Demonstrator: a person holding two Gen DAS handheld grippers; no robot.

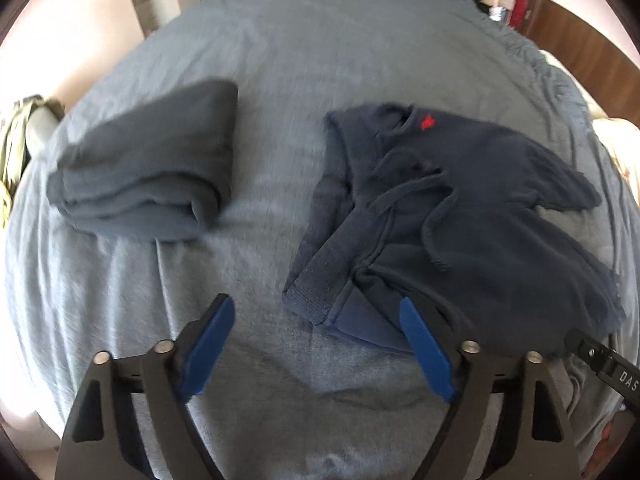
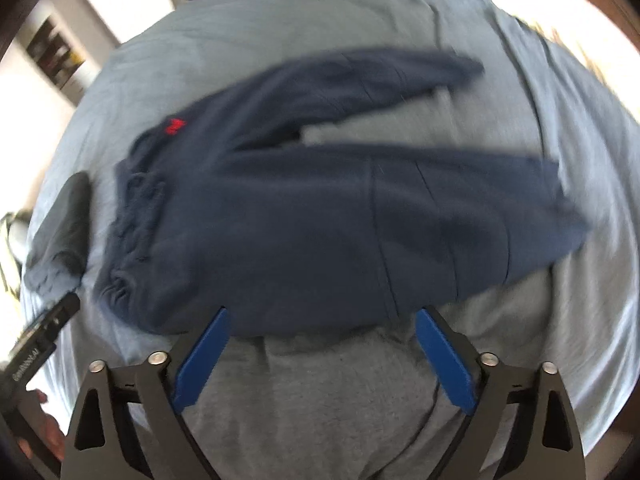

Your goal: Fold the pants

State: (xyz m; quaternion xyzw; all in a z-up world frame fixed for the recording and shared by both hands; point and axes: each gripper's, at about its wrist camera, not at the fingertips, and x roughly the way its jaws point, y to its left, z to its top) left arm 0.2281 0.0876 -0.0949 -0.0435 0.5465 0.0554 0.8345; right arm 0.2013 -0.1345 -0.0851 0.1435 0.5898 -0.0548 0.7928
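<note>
Navy sweatpants (image 2: 304, 216) with a small red logo lie spread on a grey-blue bed cover (image 2: 280, 32), waistband to the left and both legs running right. In the left wrist view the pants (image 1: 452, 216) show from the waistband end, rumpled, with the drawstring loose on top. My left gripper (image 1: 318, 312) hovers open at the near waistband corner, nothing between its blue pads. My right gripper (image 2: 322, 322) hangs open over the near edge of the pants, pads apart and holding nothing.
A folded dark garment (image 1: 148, 168) lies on the bed to the left of the pants, also seen as the folded garment (image 2: 60, 232). Grey trousers of the person (image 2: 328, 400) fill the near edge. Shelves and clutter stand beyond the bed's far side.
</note>
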